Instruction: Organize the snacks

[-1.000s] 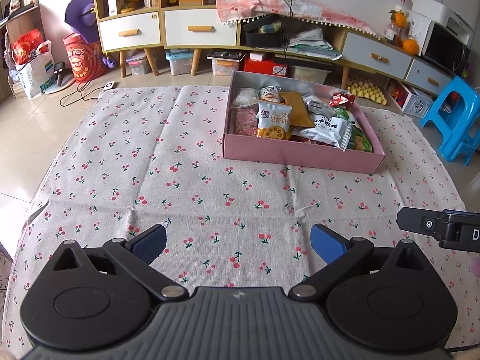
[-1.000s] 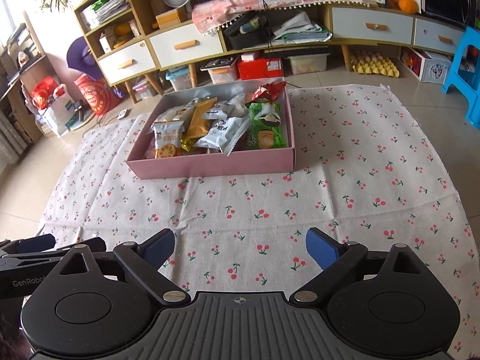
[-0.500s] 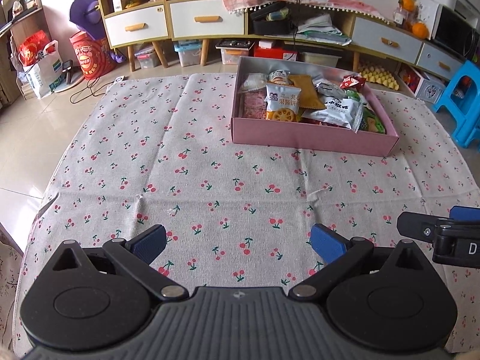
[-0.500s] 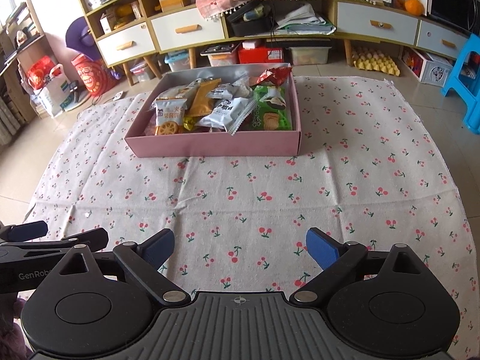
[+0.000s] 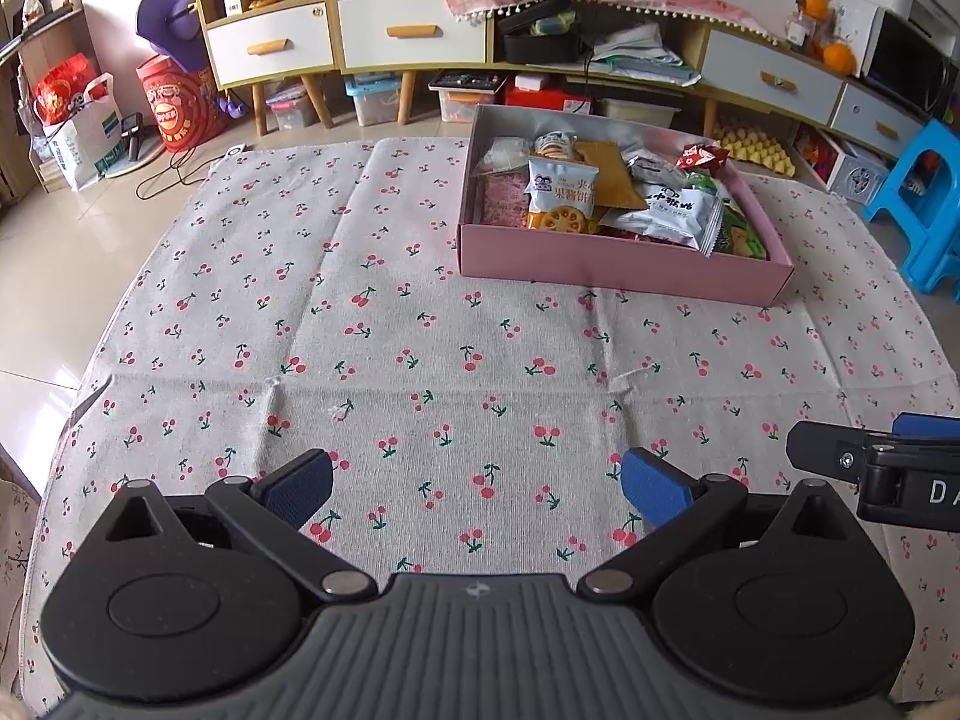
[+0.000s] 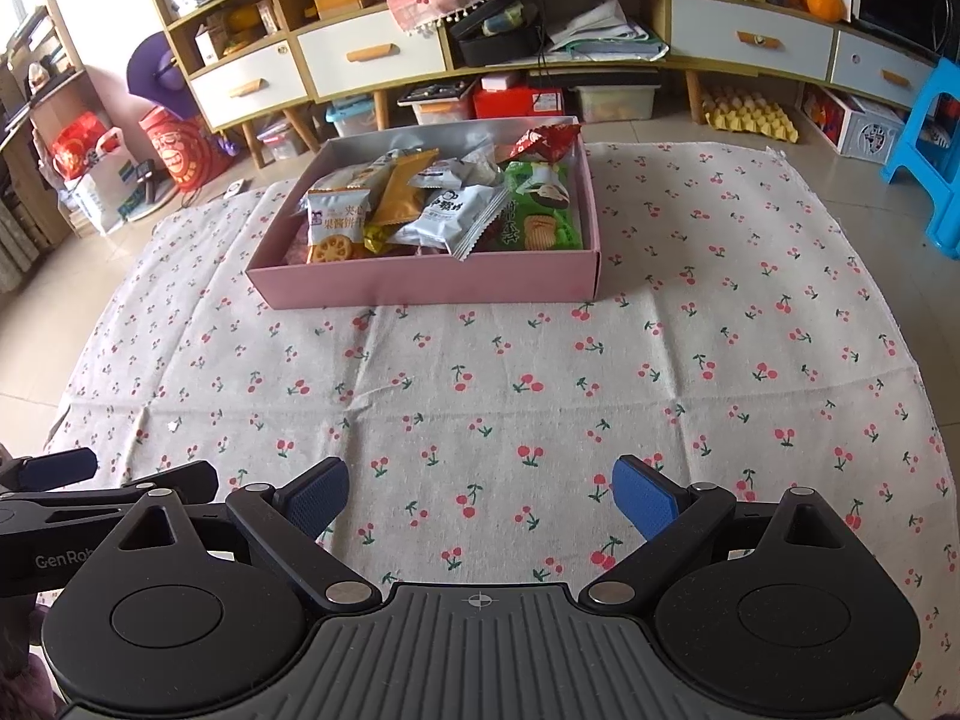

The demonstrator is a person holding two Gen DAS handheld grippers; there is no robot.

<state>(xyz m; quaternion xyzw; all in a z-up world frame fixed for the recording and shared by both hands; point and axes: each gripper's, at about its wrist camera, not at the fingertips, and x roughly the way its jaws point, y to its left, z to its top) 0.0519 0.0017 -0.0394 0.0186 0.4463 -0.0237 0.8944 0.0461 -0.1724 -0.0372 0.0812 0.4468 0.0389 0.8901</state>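
Note:
A pink box (image 5: 624, 263) full of snack packets stands on the cherry-print cloth (image 5: 420, 360), far from both grippers; it also shows in the right wrist view (image 6: 420, 285). On top lie a white biscuit packet (image 5: 559, 193), a white packet (image 5: 669, 213), a mustard packet (image 6: 403, 187), a green packet (image 6: 540, 204) and a red packet (image 6: 543, 141). My left gripper (image 5: 477, 489) is open and empty above the cloth's near edge. My right gripper (image 6: 480, 495) is open and empty beside it, and shows at the right of the left wrist view (image 5: 870, 462).
Low cabinets with drawers (image 5: 336, 39) run along the back wall, with storage bins (image 5: 372, 99) beneath. A blue stool (image 5: 924, 210) stands at the right. Bags (image 5: 72, 120) sit on the floor at the left. An egg tray (image 6: 747, 114) lies behind the cloth.
Both grippers have risen and pulled back a little, so the box and the cloth sit lower in both views. Both stay open. Nothing on the cloth moved.

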